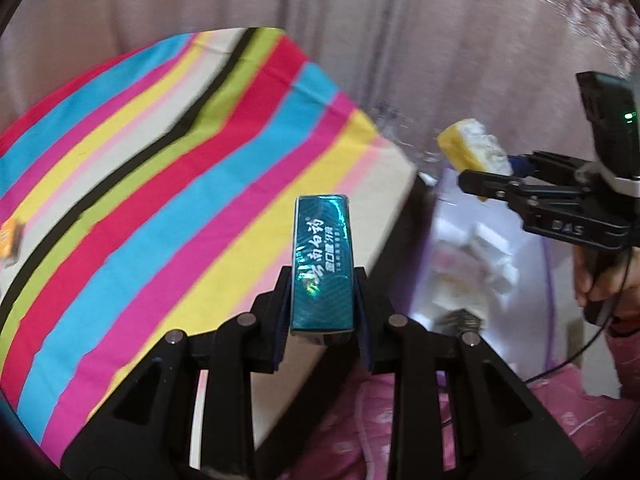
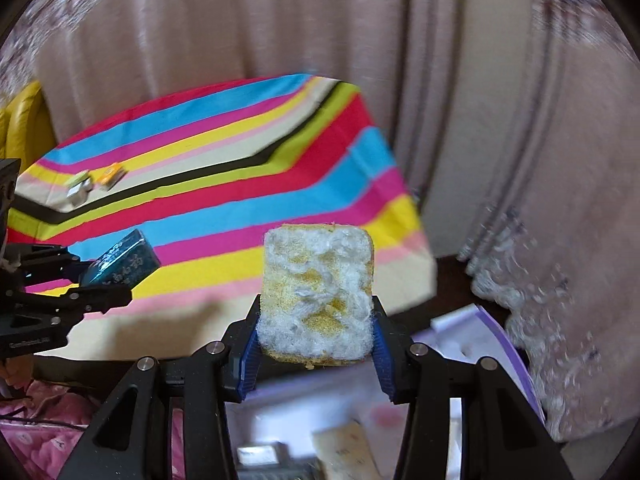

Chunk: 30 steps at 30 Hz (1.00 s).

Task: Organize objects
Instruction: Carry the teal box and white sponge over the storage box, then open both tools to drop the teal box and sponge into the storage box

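From the left wrist view we see our left gripper with its jaws clamped on a teal toothpaste box held above the near edge of the striped surface, and off to the right our right gripper pinching a yellow sponge over a white and purple box whose blurred contents we cannot make out. Only the right wrist view shows the sponge's fuzzy white face gripped between the blue pads, plus two small items far back on the surface, too small and smeared for us to identify.
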Motion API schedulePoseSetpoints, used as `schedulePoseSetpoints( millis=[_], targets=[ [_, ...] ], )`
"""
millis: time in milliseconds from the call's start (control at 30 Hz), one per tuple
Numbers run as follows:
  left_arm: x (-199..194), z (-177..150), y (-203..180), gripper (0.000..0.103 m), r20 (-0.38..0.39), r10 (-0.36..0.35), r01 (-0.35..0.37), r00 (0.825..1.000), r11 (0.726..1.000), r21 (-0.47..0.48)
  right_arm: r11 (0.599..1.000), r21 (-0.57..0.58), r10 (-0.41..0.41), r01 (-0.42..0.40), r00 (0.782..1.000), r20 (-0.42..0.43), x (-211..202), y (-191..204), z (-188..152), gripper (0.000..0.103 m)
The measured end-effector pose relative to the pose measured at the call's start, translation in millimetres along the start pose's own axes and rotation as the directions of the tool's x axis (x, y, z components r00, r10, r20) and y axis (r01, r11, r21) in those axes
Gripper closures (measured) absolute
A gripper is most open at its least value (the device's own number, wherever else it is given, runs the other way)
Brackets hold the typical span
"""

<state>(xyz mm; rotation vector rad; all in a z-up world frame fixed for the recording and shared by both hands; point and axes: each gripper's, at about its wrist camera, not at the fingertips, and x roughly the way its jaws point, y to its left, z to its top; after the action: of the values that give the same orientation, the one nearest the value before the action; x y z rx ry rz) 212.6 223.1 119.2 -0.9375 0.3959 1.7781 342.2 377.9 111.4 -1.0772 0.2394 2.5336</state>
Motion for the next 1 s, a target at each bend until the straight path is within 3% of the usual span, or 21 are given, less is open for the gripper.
schedulePoseSetpoints(
  millis=[100,400,600,833,900,933,967,1000],
  targets=[
    [10.1,6.7,-25.4,0.071,-0.031,-0.045,0.046,0.999,0.998,0.049,0.997,0.065,-0.038,0.038,0.999,-0.011,-7.9,-27.5,-15.3,0.055],
    [43.4,3.9,-96.5,0.071,-0.122,-0.092,0.116,0.988,0.971,0.210,0.975,0.174,-0.127,0.137,0.990,-0.065,-12.6,-80.0,-40.5,0.055],
    [63.9,-7.3,-126.3,0.071,-0.178,-0.094,0.145,0.980,0.943,0.299,0.965,0.204,-0.147,0.164,0.984,-0.097,-9.7,-93.6,-49.2,0.055],
    [67.3,-11.3,-142.5,0.069,-0.156,-0.107,0.156,0.982,0.923,0.352,0.955,0.230,-0.162,0.187,0.979,-0.126,-4.9,-99.2,-54.3,0.053],
    [61.7,-8.1,-135.7,0.036,-0.133,-0.117,0.155,0.984,0.932,0.328,0.951,0.242,-0.162,0.194,0.976,-0.144,-1.3,-100.1,-52.0,0.044],
    [60.2,-6.5,-132.3,0.011,-0.116,-0.110,0.142,0.987,0.938,0.316,0.947,0.248,-0.170,0.204,0.973,-0.154,0.6,-99.6,-50.5,0.030],
    [56.3,-5.7,-127.1,0.005,-0.091,-0.103,0.126,0.990,0.944,0.305,0.944,0.252,-0.178,0.214,0.971,-0.159,2.4,-99.1,-49.2,0.019],
    [49.8,-5.3,-119.6,0.004,-0.053,-0.096,0.107,0.994,0.951,0.289,0.941,0.258,-0.182,0.219,0.970,-0.159,3.2,-97.6,-47.9,0.018]
  ],
)
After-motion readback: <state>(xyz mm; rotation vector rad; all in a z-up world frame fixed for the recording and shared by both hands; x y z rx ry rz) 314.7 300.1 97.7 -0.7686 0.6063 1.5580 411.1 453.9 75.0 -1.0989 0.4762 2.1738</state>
